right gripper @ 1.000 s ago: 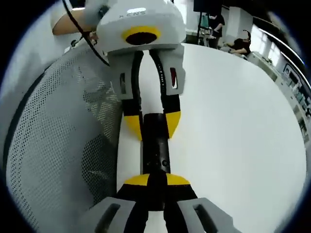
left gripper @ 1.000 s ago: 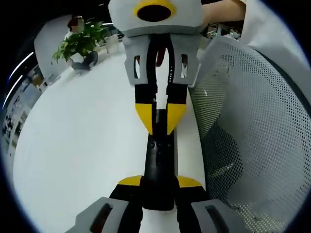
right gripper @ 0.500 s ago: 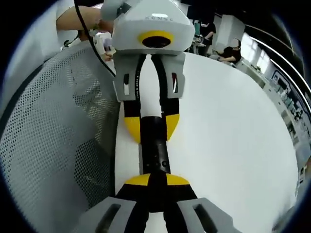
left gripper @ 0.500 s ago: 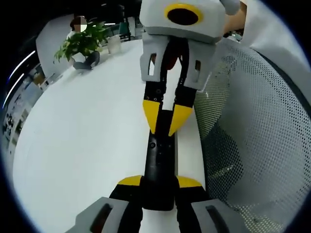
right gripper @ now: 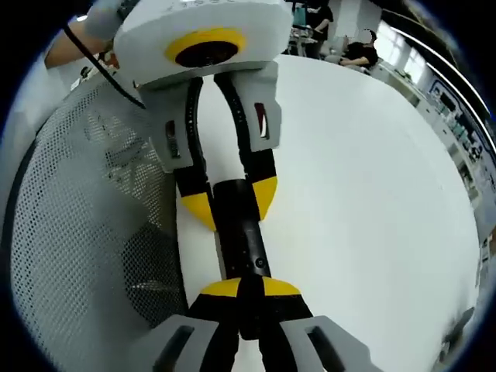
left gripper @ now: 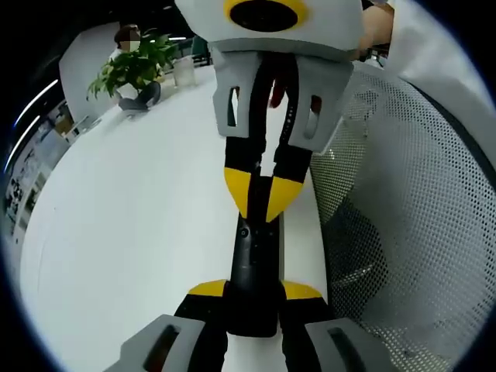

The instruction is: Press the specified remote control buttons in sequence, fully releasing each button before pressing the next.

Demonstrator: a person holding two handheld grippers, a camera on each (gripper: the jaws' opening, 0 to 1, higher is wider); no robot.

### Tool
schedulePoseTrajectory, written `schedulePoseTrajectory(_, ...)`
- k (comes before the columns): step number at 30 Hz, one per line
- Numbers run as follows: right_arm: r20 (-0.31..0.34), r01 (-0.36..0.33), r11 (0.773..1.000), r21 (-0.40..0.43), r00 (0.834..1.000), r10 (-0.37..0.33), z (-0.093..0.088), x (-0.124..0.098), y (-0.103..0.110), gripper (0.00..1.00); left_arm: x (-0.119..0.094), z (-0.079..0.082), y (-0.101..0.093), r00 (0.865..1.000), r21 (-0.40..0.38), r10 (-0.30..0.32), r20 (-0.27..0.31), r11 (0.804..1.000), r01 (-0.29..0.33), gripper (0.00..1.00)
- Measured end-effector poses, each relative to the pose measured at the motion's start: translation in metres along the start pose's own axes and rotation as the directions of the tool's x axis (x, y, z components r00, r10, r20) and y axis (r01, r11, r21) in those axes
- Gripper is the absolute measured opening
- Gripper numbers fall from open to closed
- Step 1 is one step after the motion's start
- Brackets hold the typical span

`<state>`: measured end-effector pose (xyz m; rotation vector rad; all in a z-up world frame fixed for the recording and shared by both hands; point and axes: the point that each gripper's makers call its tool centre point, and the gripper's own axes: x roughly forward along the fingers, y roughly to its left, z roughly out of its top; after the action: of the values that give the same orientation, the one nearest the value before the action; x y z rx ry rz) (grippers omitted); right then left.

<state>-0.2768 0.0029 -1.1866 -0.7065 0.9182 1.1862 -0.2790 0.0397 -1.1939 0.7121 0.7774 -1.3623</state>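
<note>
A wide white table (left gripper: 132, 209) runs under both views, w/ a grey mesh chair back (left gripper: 403, 201) along its near edge and a potted plant (left gripper: 132, 70) far off at the back. We see a slim black remote control (left gripper: 254, 271) lying on the table close to that edge, its long axis running straight from one claw to the other. The left claw (left gripper: 254, 293) comes up from the bottom of the left gripper view and pinches the near end of the remote btw its yellow-tipped jaws, so it acts as the holder. The right claw (left gripper: 260, 195) enters from the far side, facing us: in the left gripper view its two yellow tips sit pressed almost together in a point, over the far part of the remote; we cannot tell if they touch a button. In the right gripper view the same layout is mirrored: the right claw (right gripper: 242, 291) rises from the bottom, nearly closed over one end of the remote, and the left claw (right gripper: 231, 200) grips the other end. Small round buttons (left gripper: 243, 232) show just below the right claw's tips, so, in our judgement, the next press is a short move along the remote's length, and the right claw is the nearer one to do it.
</note>
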Motion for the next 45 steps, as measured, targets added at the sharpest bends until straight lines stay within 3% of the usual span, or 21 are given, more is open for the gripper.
schedulePoseTrajectory(3,0.058,0.013,1.000,0.013,0.998,-0.014,-0.001,-0.001,0.000,0.03,0.000,0.000,0.000,1.000,-0.001,0.002,0.000,1.000,-0.002,0.23)
schedulePoseTrajectory(7,0.097,0.012,0.990,-0.140,0.995,0.002,0.001,-0.002,0.003,0.03,0.001,0.000,0.000,1.000,0.018,-0.001,-0.006,1.000,0.001,0.23)
schedulePoseTrajectory(9,0.100,0.014,0.983,-0.186,0.995,0.005,0.002,-0.002,0.004,0.02,0.001,0.000,0.000,1.000,0.026,-0.008,-0.017,1.000,0.008,0.23)
schedulePoseTrajectory(19,0.045,-0.007,0.976,-0.216,0.999,0.017,0.001,0.002,0.003,0.00,0.001,0.000,0.000,1.000,0.012,-0.006,-0.001,1.000,0.006,0.23)
schedulePoseTrajectory(21,0.027,-0.023,0.978,-0.206,0.999,0.029,0.001,0.002,0.003,0.00,0.001,0.000,0.000,1.000,0.014,-0.007,-0.011,1.000,0.007,0.23)
schedulePoseTrajectory(23,-0.013,-0.058,0.989,-0.138,0.998,0.057,0.000,0.002,0.003,0.00,0.001,0.000,0.000,1.000,0.016,-0.008,-0.017,1.000,0.008,0.23)
schedulePoseTrajectory(26,-0.041,-0.069,0.982,-0.175,0.997,0.063,0.002,0.003,0.002,0.00,0.000,-0.001,0.000,1.000,0.015,-0.009,-0.018,1.000,0.010,0.23)
schedulePoseTrajectory(35,0.022,-0.136,0.985,-0.110,0.990,0.139,0.001,-0.002,0.003,0.00,-0.001,-0.001,-0.001,1.000,0.012,-0.009,-0.020,1.000,0.009,0.23)
schedulePoseTrajectory(41,-0.013,-0.120,0.987,-0.105,0.993,0.119,-0.009,-0.006,0.004,0.00,-0.001,-0.001,-0.001,1.000,0.018,-0.014,-0.026,1.000,0.014,0.23)
schedulePoseTrajectory(45,0.002,-0.080,0.993,-0.090,0.997,0.080,-0.008,-0.006,0.003,0.00,-0.001,-0.001,-0.001,1.000,0.012,-0.011,-0.026,1.000,0.012,0.23)
